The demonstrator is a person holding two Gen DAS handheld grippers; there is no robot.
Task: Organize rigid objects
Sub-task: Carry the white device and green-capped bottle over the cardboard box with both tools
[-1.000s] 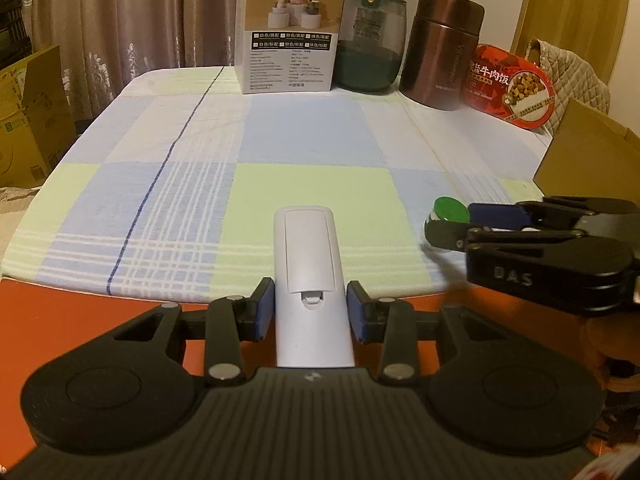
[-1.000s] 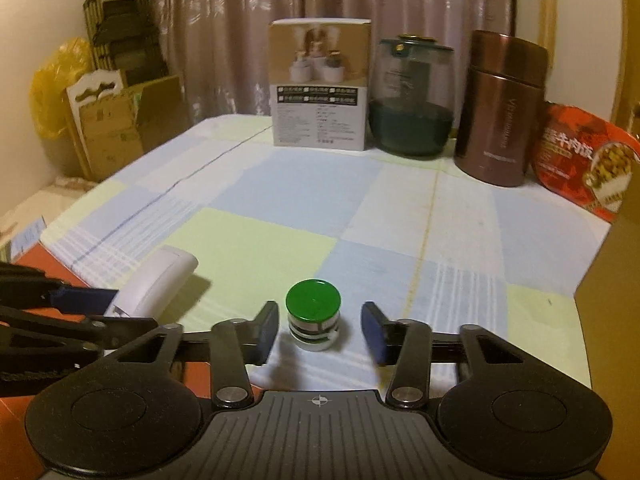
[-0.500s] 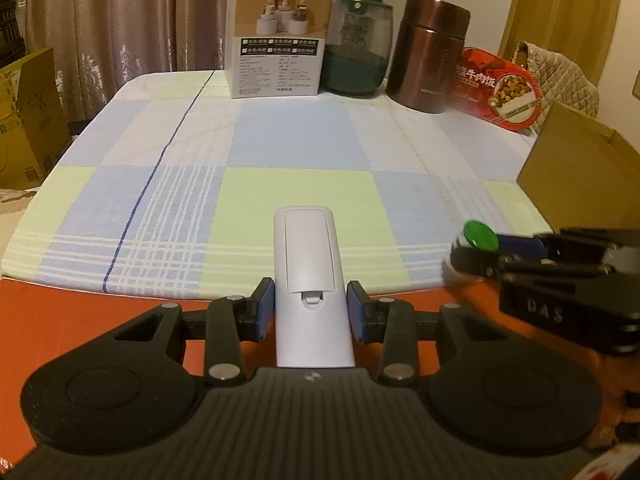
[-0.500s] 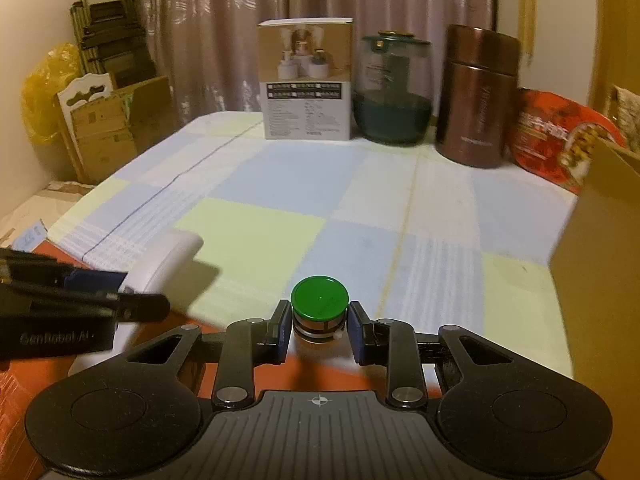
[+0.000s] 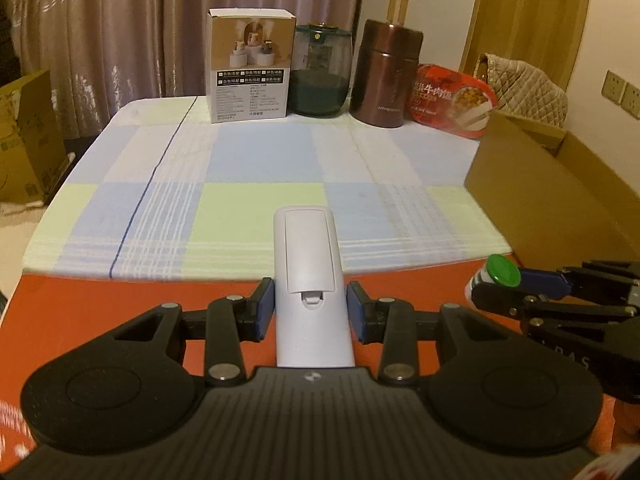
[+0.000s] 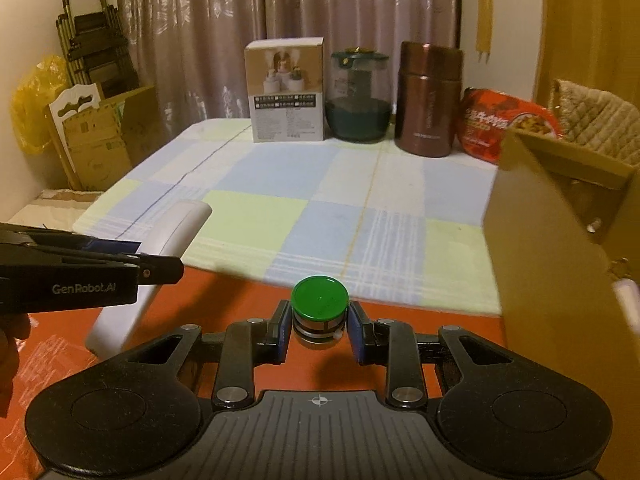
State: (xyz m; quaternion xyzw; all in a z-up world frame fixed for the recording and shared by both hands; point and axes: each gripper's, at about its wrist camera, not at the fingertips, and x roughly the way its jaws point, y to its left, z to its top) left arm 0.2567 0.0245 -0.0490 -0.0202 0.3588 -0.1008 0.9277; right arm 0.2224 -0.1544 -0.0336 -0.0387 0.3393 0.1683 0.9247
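Note:
My left gripper [image 5: 310,308] is shut on a white remote control [image 5: 310,280], battery cover up, held lengthwise above the near edge of the checked tablecloth [image 5: 256,168]. My right gripper [image 6: 319,320] is shut on a small green-capped bottle [image 6: 319,304], lifted over the orange surface. In the left wrist view that bottle [image 5: 498,272] shows at the right, in the other gripper's fingers. In the right wrist view the remote [image 6: 160,252] appears at the left, behind the left gripper's fingers [image 6: 156,270]. An open cardboard box [image 6: 560,248] stands at the right.
At the table's far edge stand a printed carton [image 5: 250,76], a dark green glass jar [image 5: 320,72], a brown metal flask [image 5: 386,76] and a red food bowl [image 5: 452,100]. Cardboard boxes [image 6: 104,140] lean on the floor at the left. Curtains hang behind.
Both grippers rose and pulled back from the table with their objects. The right gripper closed on the green-capped bottle and lifted it off the cloth. The open cardboard box came into fuller view at right.

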